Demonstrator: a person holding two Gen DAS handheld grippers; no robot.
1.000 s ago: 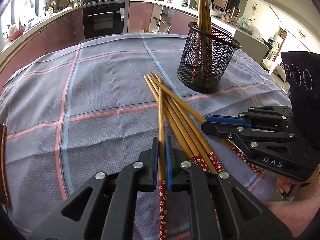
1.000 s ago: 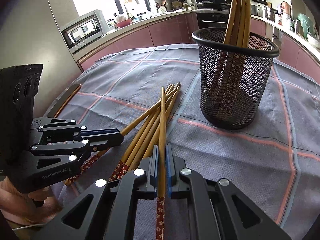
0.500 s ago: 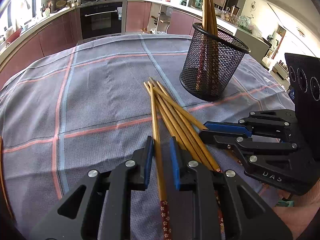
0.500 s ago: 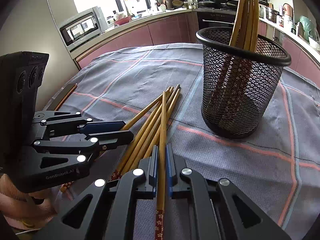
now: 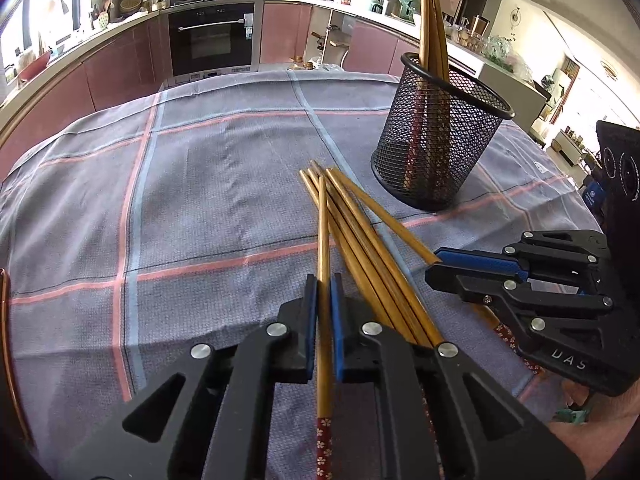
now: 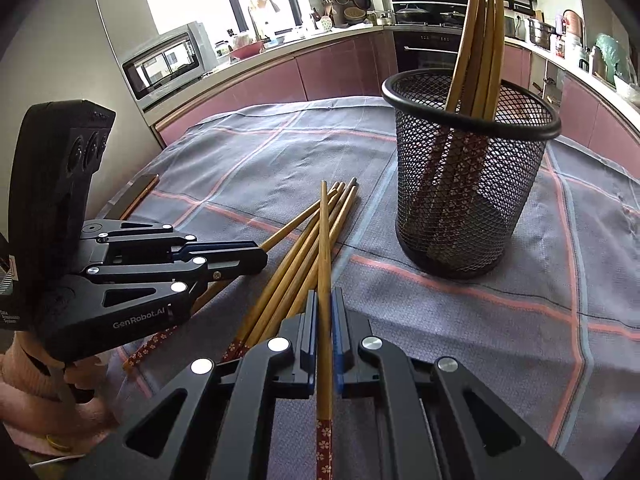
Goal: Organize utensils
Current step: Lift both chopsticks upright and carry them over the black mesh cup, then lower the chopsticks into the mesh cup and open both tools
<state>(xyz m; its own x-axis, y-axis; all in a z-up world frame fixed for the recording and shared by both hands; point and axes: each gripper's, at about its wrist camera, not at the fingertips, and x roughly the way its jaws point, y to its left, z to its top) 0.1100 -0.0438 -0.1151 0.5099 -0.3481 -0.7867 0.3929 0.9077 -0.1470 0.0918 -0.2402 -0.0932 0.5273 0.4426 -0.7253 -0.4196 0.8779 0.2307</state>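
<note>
From the left wrist view, the left tool [image 5: 324, 300] is clamped on a single chopstick [image 5: 322, 240], its floral red end trailing back between the arms. The loose chopsticks [image 5: 360, 220] fan out on the checked cloth [image 5: 180, 200] covering the counter, and the mesh holder [image 5: 436, 140] stands just past their tips, toward the far right edge, with several chopsticks upright inside

From the right wrist view, the right tool [image 6: 324, 312] is likewise clamped on its own chopstick [image 6: 325, 248], with the left tool [image 6: 240, 254] just beside the pile
</note>
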